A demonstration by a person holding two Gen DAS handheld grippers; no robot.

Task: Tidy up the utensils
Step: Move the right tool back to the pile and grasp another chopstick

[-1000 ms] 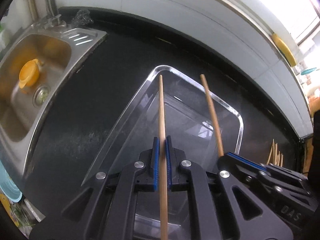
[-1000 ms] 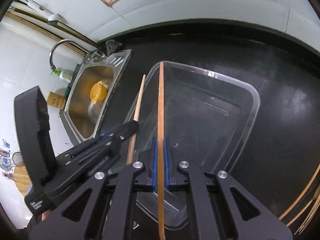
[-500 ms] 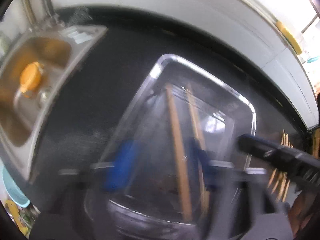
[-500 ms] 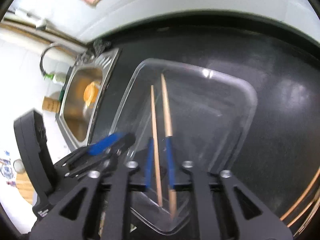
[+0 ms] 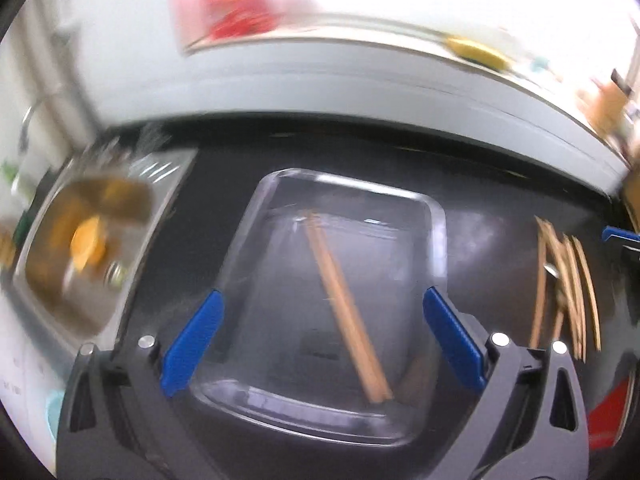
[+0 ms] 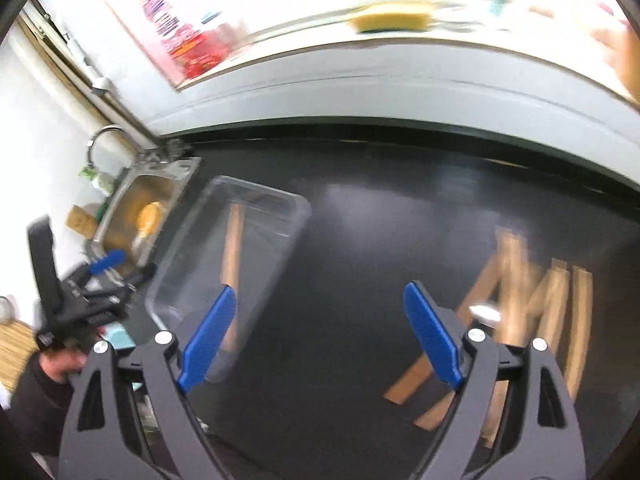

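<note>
black counter (image 6: pixel 360 220) | chopsticks (image 5: pixel 344 308) in tray (image 5: pixel 438 216) | both tools opening, empty

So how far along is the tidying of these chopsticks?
Two chopsticks already lie in the clear tray. Nothing is in hand: the left gripper and right gripper are opening with nothing between the jaws. A loose pile of chopsticks still waits on the dark counter.

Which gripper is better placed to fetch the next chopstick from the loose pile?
Right: the right gripper, jaws opening and empty, faces the chopstick pile; the left gripper sits over the clear tray.
</note>
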